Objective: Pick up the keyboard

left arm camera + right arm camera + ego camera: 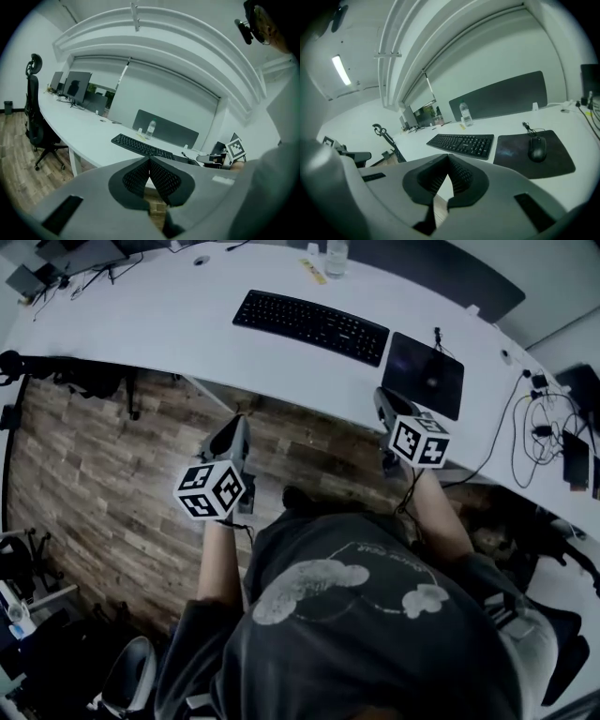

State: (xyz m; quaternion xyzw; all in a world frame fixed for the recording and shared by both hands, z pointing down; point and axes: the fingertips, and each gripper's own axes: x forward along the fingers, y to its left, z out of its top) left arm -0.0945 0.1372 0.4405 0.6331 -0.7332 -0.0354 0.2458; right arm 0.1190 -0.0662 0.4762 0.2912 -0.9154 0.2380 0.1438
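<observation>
Jaws of left gripper and right gripper are held shut, empty, as keyboard is apparently not yet reached.

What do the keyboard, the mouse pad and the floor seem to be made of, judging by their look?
Keyboard: probably black plastic with a matte finish; rows of separate moulded keys, no gleam.
Mouse pad: likely cloth over rubber, dark and matte; it lies thin and flat with a faint mottled print, though the pictures leave this open.
Floor: wood or wood-look laminate; plank seams and grain show.
</observation>
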